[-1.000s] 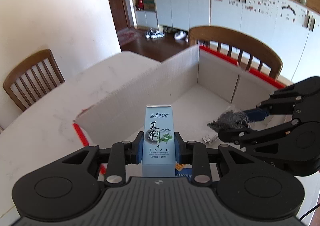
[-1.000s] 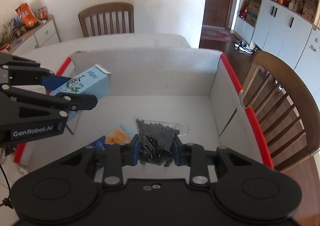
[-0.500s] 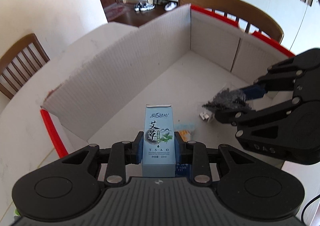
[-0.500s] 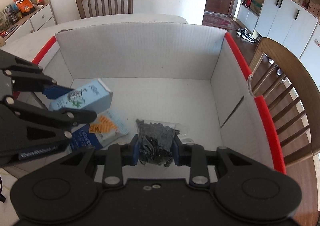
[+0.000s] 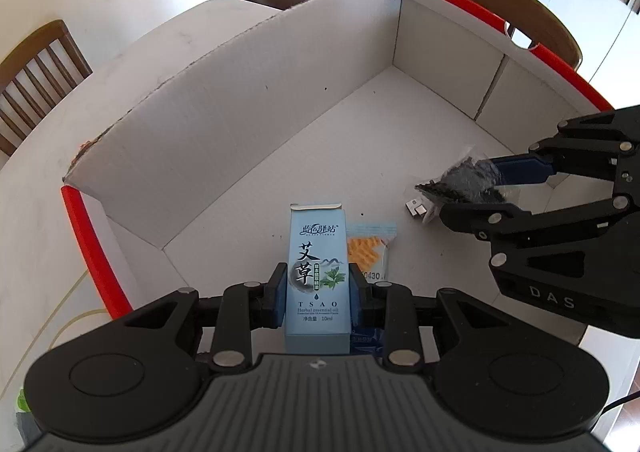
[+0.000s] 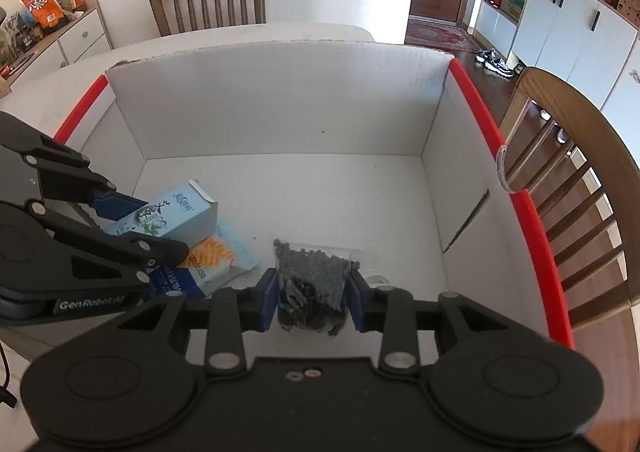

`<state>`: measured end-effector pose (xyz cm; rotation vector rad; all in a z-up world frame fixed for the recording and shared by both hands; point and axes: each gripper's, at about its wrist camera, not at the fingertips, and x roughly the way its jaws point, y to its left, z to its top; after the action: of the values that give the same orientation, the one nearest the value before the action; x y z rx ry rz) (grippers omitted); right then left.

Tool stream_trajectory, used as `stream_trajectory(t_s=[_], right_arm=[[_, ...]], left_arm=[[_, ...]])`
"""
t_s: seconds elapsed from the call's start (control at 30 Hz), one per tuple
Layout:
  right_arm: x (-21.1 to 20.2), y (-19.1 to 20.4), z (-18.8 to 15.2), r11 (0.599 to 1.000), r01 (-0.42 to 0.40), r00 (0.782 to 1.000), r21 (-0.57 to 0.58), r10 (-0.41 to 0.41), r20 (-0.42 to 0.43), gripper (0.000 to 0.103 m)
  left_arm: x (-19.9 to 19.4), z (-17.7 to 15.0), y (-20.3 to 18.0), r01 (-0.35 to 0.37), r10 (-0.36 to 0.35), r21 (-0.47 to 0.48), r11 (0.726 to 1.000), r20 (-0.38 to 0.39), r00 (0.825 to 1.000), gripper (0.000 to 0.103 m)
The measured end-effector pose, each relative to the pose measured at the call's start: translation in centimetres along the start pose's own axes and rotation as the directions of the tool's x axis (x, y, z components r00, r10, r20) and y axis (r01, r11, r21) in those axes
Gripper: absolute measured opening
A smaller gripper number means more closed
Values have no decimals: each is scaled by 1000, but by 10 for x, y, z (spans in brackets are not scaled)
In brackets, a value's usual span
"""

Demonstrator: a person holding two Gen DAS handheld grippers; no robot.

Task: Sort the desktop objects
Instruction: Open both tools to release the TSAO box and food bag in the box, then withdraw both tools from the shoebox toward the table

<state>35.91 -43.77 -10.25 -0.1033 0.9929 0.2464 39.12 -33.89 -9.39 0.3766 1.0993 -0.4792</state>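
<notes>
Pointing lengthwise away from the left gripper [image 5: 318,294] toward the floor of the cardboard box [image 5: 248,108], with its flap end farthest out: a tall pale-blue carton [image 5: 317,276], printed with dark characters and a green leaf, clamped between both blue pads. Lying just beneath and beside it, flat on the box floor, an orange-and-blue snack packet [image 5: 370,252]. Hanging between the pads of the right gripper [image 6: 312,302]: a clear bag of small black pellets [image 6: 314,280], crumpled, its sealed top edge aimed forward; jaws just eased wider, left pad no longer pressing, right pad's contact unclear. Sitting near the bag, a small white plug [image 5: 416,209].
</notes>
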Motion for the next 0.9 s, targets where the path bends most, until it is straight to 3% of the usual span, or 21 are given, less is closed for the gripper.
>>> stream_trajectory(t_s=[0.13,0.7,0.8,0.87,0.9], right_arm=[[-4,-5,-3,1000,-13,1000,23,13,8,44],[-40,-7,-7,997,-79,995,18,78,61,48],[-49,-5,-10,997,-70,993,22,67,92,67],[-54,-2,-10,997,-71,991,19,68,113,67],[-56,-1,-10,997,-71,991,15,69,115,67]], left_arm=[[-7,-3,-1,-15,15,2,1000,22,1000,28],[-50,-19,5,-18,28,-69,997,140,990,32],[-58,-25,8,-9,21,-83,997,155,988,32],[-63,-29,9,-12,27,-87,996,168,985,36],[-65,-31,9,-14,29,-89,996,175,984,46]])
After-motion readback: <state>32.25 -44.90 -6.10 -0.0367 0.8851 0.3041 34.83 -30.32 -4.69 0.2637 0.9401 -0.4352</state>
